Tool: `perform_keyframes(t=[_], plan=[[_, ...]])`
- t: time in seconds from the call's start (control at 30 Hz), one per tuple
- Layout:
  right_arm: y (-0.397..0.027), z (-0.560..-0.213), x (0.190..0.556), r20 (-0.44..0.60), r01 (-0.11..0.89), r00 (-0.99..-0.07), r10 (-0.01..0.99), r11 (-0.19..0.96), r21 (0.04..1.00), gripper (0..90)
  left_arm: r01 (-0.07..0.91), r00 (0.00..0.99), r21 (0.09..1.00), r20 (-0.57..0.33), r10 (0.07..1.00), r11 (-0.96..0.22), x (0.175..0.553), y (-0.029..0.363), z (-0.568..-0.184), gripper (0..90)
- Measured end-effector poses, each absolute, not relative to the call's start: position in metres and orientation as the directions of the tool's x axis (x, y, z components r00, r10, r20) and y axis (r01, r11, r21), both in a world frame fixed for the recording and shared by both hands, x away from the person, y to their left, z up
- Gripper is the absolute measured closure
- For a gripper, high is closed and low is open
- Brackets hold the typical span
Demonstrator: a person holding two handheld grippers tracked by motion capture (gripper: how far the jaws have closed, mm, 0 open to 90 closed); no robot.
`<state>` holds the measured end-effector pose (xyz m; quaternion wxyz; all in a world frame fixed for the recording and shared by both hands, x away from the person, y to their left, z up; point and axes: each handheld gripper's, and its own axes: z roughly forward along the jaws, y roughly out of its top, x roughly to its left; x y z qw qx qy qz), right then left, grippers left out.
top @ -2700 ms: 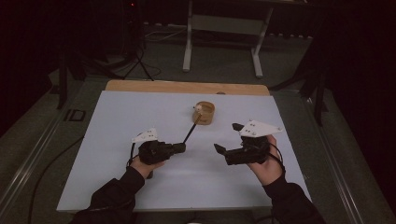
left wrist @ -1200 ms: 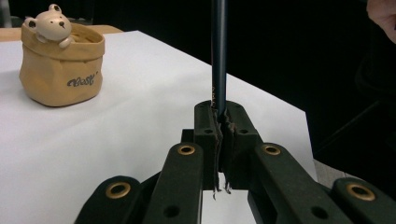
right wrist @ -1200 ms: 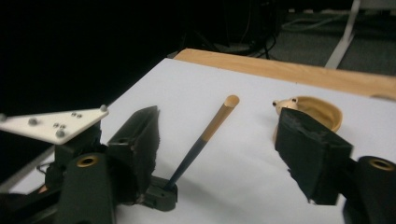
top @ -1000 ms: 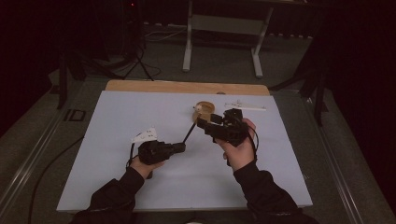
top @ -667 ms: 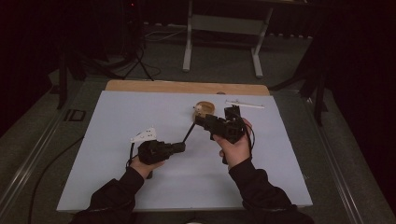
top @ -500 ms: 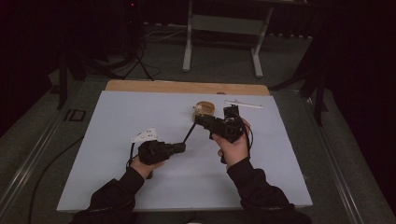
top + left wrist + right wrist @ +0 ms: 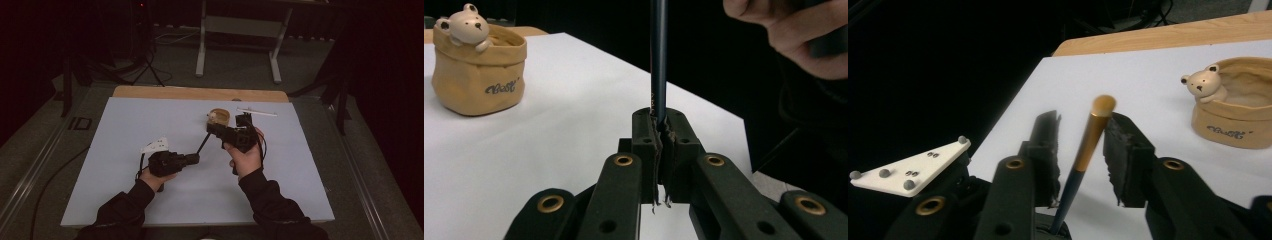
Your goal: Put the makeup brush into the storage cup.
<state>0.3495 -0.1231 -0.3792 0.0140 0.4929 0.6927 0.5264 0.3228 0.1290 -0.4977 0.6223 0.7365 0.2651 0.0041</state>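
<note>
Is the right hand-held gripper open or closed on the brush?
Open. The right hand-held gripper has its jaws apart on either side of the brush, with gaps showing on both sides.

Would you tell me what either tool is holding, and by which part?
The left tool clamps the pen by its dark lower end; the right tool straddles its gold end, open.

Room dim, far part near black. Bench (image 7: 150, 200) white-topped, bare wood strip (image 7: 200, 93) along far edge. Grey floor (image 7: 40, 165) around bench. Pale metal stand (image 7: 239, 27) with two legs on floor beyond far edge. Dark tripod legs and cables (image 7: 145, 60) far left. Black post (image 7: 343, 95) at right. Small dark plate (image 7: 80, 123) on floor, left of bench.
</note>
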Motion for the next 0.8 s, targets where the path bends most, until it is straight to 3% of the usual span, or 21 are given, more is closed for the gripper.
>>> perform_keyframes(t=[0.27, 0.43, 0.57, 0.8], plan=[[-0.1229, -0.3811, 0.3502, 0.498, 0.671, -0.504, 0.706, -0.044, 0.741, 80.4, 0.384, 0.862, 0.920, -0.324, 0.390, -0.084, 0.3229, 0.1291, -0.4976, 86.1], [-0.1223, -0.3814, 0.3488, 0.496, 0.666, -0.516, 0.698, -0.037, 0.745, 82.0, 0.379, 0.864, 0.920, -0.315, 0.393, -0.096, 0.3223, 0.1273, -0.4986, 86.0], [-0.1204, -0.3806, 0.3474, 0.495, 0.662, -0.535, 0.684, -0.025, 0.749, 83.5, 0.334, 0.860, 0.932, -0.240, 0.450, -0.141, 0.3183, 0.1232, -0.4961, 85.4], [-0.1173, -0.3764, 0.3444, 0.464, 0.636, -0.565, 0.682, 0.002, 0.772, 84.0, 0.325, 0.857, 0.935, -0.229, 0.461, -0.141, 0.3155, 0.1217, -0.4925, 79.8]])
